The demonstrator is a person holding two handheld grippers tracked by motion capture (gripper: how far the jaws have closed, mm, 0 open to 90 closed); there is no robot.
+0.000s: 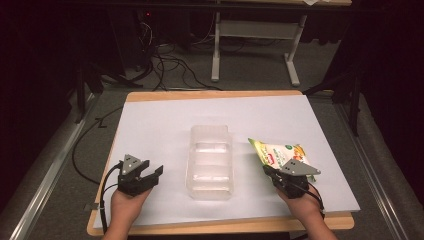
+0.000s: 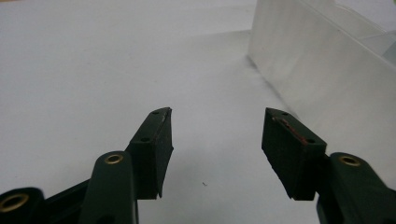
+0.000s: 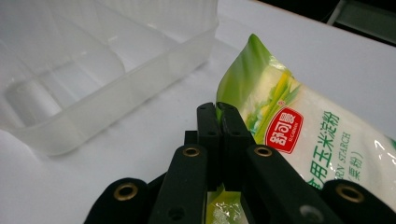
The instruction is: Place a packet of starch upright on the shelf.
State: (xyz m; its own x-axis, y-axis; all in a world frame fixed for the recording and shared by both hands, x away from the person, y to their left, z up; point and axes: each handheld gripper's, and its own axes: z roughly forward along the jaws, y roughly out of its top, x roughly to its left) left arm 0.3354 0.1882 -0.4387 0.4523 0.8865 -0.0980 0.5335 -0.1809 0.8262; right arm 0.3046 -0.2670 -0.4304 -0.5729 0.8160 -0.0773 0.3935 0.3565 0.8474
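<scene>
We see a green and yellow starch packet [image 1: 277, 152] at the right side of the white surface [image 1: 165, 120], to the right of a clear plastic bin [image 1: 210, 161] and a little apart from it. In the right gripper view the packet [image 3: 299, 140] shows a red label and green printed characters, with a corn picture on its pale front. Its near edge runs down between the black jaws of the right gripper [image 3: 218, 109], which stand pressed together on that edge, so we read the right gripper as clamped on the packet. From the high view the right gripper [image 1: 270, 172] sits at the packet's near end, with a grey three-cornered plate on top and the person's right hand [image 1: 300, 205] behind it. The packet's far end points away and to the left, toward the bin; whether it still touches the surface we cannot tell.

The bin lies lengthwise in the middle of the surface, translucent, with ribbed steps on its floor and nothing inside that we can make out. In the right gripper view the bin [image 3: 93, 84] fills the upper left, its near wall just beside the packet's tip.

On the other side of the bin, the left gripper [image 1: 150, 172] rests low near the front edge, held by the person's left hand [image 1: 125, 205]. In its own view the left gripper [image 2: 217, 114] has its jaws well apart with only bare white surface between them, and the bin's wall [image 2: 317, 74] rises at the right
</scene>
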